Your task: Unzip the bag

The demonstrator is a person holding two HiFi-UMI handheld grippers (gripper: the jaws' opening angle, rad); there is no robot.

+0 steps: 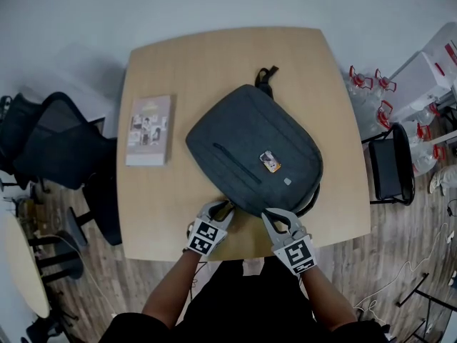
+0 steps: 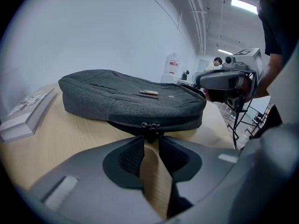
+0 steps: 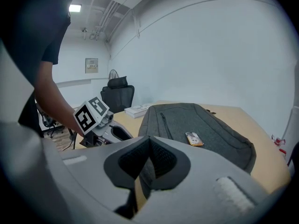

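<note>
Bag (image 1: 253, 152) looks soft and floppy, just ahead of the fingers; left gripper (image 1: 222, 208) slightly open, empty, zipper pulls (image 2: 150, 125) at its tips, so I'd pinch those; right gripper (image 1: 271, 216) closed on nothing.

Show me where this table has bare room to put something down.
Bare table: the far strip behind book and bag, the lane between them, and the near-left corner. Crowded: the near edge, where left gripper and right gripper are at the bag's edge.
</note>
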